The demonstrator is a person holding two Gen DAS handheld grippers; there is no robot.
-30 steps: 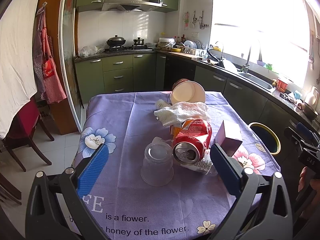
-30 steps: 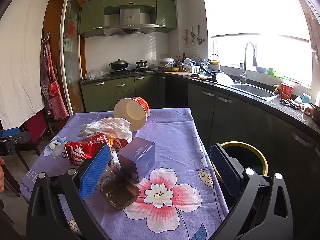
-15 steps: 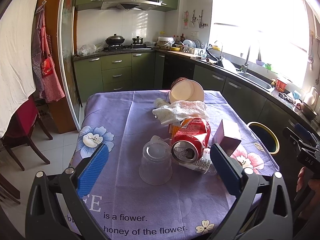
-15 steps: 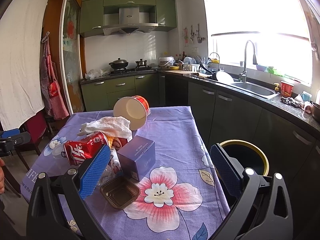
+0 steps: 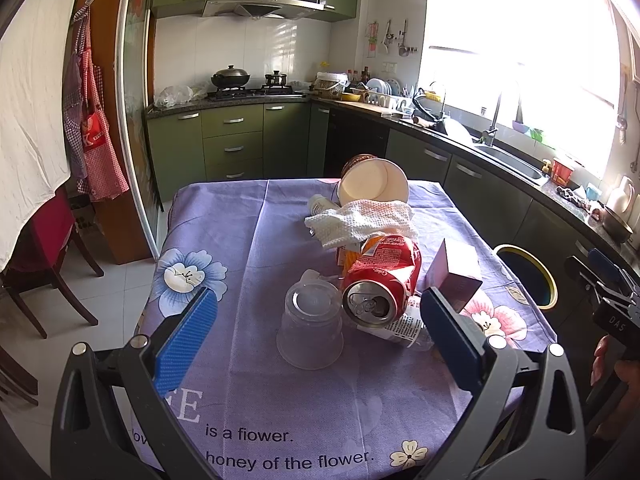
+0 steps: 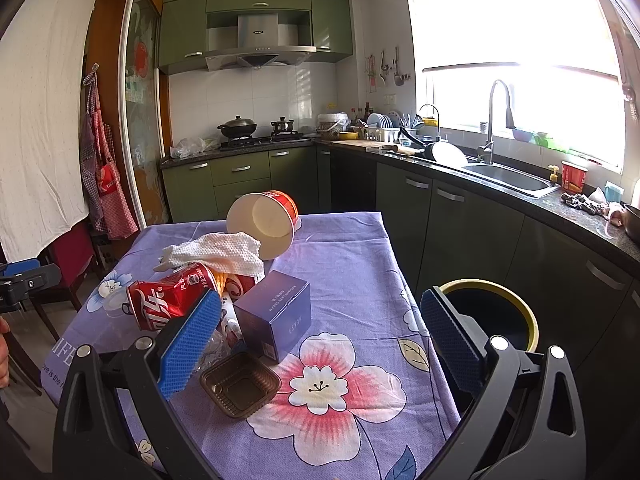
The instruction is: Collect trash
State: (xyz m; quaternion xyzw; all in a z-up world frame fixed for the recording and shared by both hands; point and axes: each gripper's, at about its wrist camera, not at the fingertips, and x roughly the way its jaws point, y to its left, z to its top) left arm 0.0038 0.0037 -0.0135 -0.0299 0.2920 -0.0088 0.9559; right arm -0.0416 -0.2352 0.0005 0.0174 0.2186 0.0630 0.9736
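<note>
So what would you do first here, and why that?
Probably ease the open left gripper forward around the upside-down clear cup. It stands nearest, between the fingers and apart from the pile; the crushed red can rests on other litter.

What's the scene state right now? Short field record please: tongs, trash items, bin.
left tongs: open, empty, facing the pile
right tongs: open, empty
table: purple flowered cloth
trash: red can on its side; clear cup upside down; purple box; brown tray; white cloth; paper bowl tipped over
bin: yellow rim, beside the table, contents not visible
</note>
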